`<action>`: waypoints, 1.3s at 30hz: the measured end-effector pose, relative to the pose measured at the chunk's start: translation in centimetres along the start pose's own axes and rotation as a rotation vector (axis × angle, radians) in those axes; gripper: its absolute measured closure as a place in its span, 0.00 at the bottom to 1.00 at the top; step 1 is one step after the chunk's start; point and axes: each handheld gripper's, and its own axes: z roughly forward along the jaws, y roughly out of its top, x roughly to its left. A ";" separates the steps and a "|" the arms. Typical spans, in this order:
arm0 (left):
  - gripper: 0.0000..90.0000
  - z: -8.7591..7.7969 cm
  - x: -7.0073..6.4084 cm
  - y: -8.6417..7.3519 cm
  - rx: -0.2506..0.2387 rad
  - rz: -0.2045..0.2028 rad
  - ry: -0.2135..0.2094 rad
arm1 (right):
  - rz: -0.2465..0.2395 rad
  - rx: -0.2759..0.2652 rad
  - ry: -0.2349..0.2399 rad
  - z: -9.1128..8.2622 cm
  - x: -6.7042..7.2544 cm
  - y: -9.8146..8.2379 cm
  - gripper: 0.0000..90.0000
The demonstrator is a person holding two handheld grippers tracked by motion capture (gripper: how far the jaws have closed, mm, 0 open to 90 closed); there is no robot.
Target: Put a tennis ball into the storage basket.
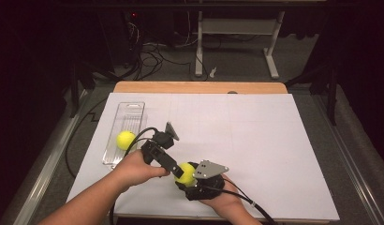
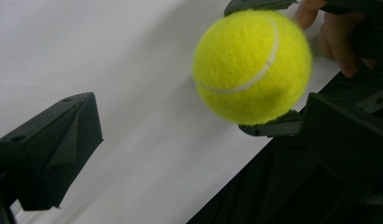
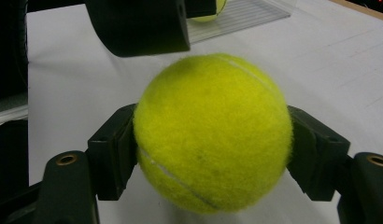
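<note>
The right claw (image 3: 213, 140) was clamped on a tennis ball (image 3: 213, 133) near the surface's (image 1: 274, 140) near edge, presenting it for transfer. The left claw (image 2: 199, 135) stood apart around it. A second ball (image 1: 125, 139) lay in the clear tray (image 1: 129, 112) at far left.

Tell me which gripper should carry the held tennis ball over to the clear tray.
Left. The right gripper clamps the tennis ball, but the left gripper is open beside it, on the side of the clear tray where another ball lies. A handover looks likely.
</note>
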 end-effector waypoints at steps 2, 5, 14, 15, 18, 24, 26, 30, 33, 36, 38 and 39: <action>0.01 0.1 -0.3 0.0 0.000 -0.004 -0.004 | 0.000 -0.005 0.002 0.0 0.1 0.0 0.31; 0.01 0.3 -0.6 0.1 0.002 -0.006 -0.014 | -0.006 -0.008 0.006 0.0 0.2 0.1 0.31; 0.01 1.3 -1.2 -0.1 0.027 0.003 -0.020 | -0.009 -0.017 0.003 0.0 0.2 0.3 0.31; 0.01 1.4 -1.3 -0.1 0.025 -0.002 -0.020 | -0.008 -0.018 0.004 0.0 0.2 0.3 0.31; 0.01 1.8 -1.4 -0.2 0.036 0.003 -0.024 | -0.008 -0.022 0.002 0.0 0.3 0.4 0.31; 0.01 2.5 -1.7 -0.4 0.043 -0.005 -0.031 | -0.009 -0.029 0.003 0.0 0.4 0.5 0.31; 0.01 2.6 -1.7 -0.5 0.053 0.003 -0.031 | -0.005 -0.034 0.004 -0.1 0.4 0.5 0.31; 0.02 3.0 -1.7 -0.5 0.046 -0.012 -0.035 | -0.002 -0.041 0.004 -0.2 0.4 0.6 0.31; 0.04 3.1 -1.6 -0.5 0.047 -0.014 -0.037 | -0.001 -0.044 0.002 -0.2 0.4 0.6 0.31; 0.08 3.1 -1.6 -0.6 0.045 -0.006 -0.046 | -0.002 -0.046 0.002 -0.3 0.3 0.6 0.31; 0.11 3.0 -1.6 -0.6 0.041 -0.012 -0.051 | -0.004 -0.046 0.001 -0.3 0.3 0.6 0.31; 0.12 2.9 -1.6 -0.6 0.045 -0.011 -0.059 | -0.004 -0.046 0.001 -0.3 0.3 0.6 0.31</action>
